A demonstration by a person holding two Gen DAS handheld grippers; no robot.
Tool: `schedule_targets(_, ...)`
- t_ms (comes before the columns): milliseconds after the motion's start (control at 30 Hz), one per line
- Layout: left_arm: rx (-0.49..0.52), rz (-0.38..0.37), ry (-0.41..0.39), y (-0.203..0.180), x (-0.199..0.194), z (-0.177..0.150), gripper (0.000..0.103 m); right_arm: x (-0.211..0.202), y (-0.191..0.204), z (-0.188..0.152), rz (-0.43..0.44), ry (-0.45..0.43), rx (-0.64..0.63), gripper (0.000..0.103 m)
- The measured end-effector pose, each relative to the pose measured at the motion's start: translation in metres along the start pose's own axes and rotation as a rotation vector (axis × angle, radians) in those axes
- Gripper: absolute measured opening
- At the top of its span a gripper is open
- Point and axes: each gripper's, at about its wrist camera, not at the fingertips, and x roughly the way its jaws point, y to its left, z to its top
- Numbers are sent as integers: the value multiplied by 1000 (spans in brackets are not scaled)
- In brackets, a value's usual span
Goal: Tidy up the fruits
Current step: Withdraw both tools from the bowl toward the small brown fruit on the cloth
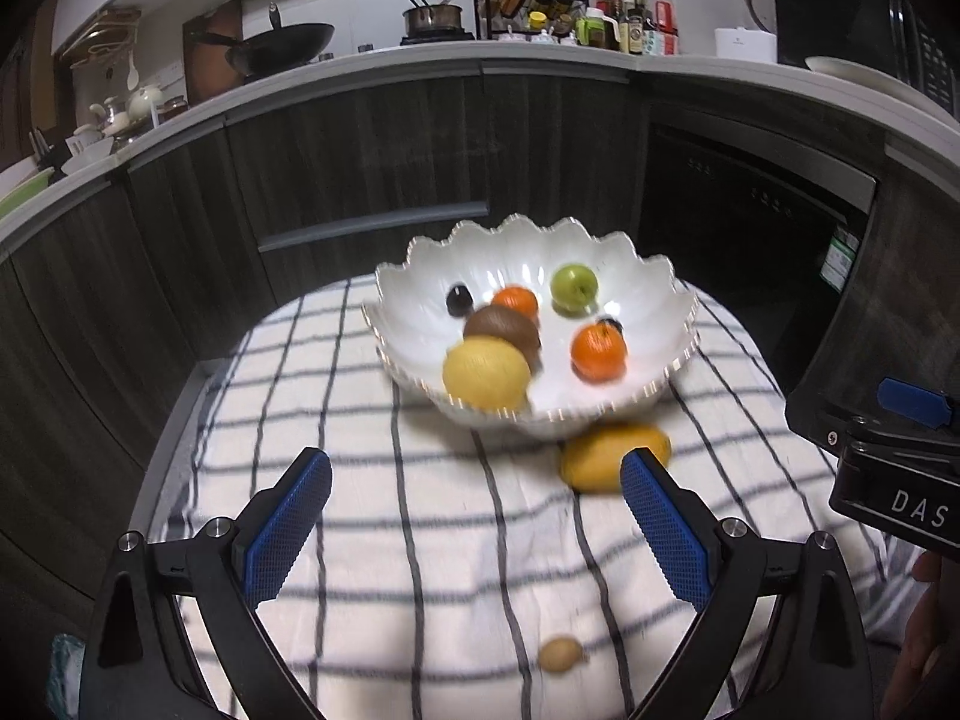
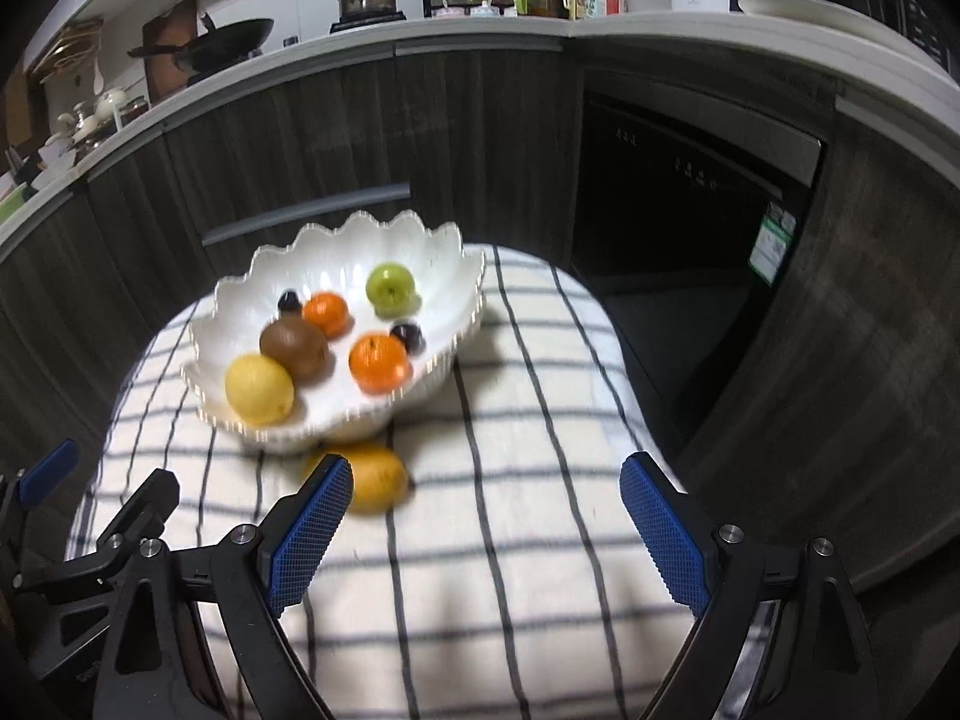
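A white scalloped bowl stands on a checked cloth. It holds a lemon, a kiwi, two oranges, a green apple and two dark plums. A yellow mango lies on the cloth just in front of the bowl. A small tan fruit lies near the cloth's front. My left gripper is open and empty, above the cloth short of the mango. My right gripper is open and empty, right of the mango.
The checked cloth covers a small table. Dark cabinets and a counter with pans and bottles curve behind. A dark appliance stands at the right. The right gripper's body shows at the left wrist view's right edge.
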Motion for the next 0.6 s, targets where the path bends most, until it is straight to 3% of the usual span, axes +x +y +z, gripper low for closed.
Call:
schedule_targets(300, 34, -14, 59, -11, 4, -42, 98, 3, -2, -39, -9, 47, -41, 92)
schedule_targets(433, 44, -35, 85, -16, 11, -49, 87, 6, -5, -46, -15, 62, -37, 92)
schedule_targets(600, 51, -49, 103, -22, 15, -60, 86, 10, -8, -53, -18, 79, -31, 92)
